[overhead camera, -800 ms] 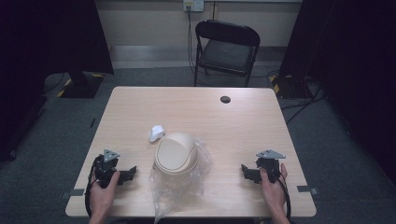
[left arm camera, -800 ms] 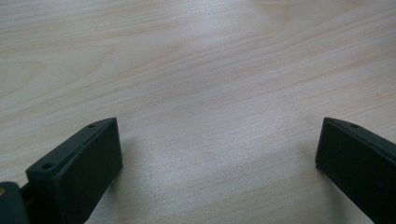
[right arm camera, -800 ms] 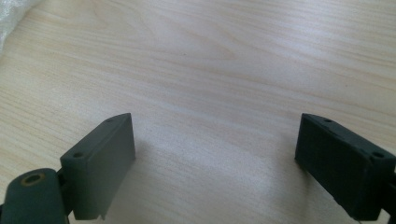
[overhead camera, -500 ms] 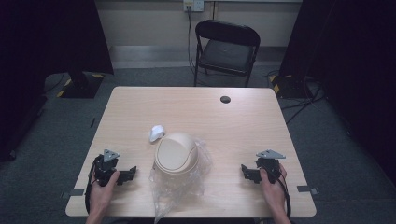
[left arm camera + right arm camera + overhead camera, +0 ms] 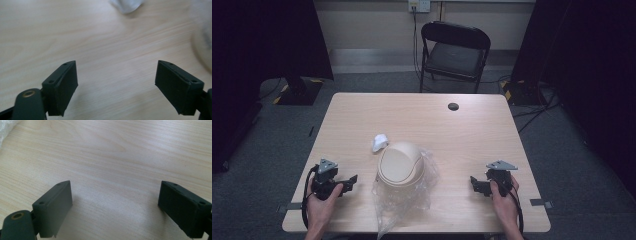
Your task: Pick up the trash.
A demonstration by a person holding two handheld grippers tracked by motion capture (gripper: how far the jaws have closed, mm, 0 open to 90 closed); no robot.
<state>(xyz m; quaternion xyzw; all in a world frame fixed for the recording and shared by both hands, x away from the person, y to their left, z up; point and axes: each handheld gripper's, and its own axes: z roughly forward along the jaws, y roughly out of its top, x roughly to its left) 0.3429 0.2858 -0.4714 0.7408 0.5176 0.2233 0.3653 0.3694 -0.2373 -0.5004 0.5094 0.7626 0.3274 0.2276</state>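
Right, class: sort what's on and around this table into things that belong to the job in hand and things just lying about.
Belongs to the job:
- beige bin lid
- clear plastic bag
- crumpled white paper
- left tool, open
- right tool, open

Just lying about:
- black cap
- folding chair

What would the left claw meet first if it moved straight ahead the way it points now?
Probably the beige bin lid on its clear plastic bag; the left claw points toward it across bare table, though depth is unclear.
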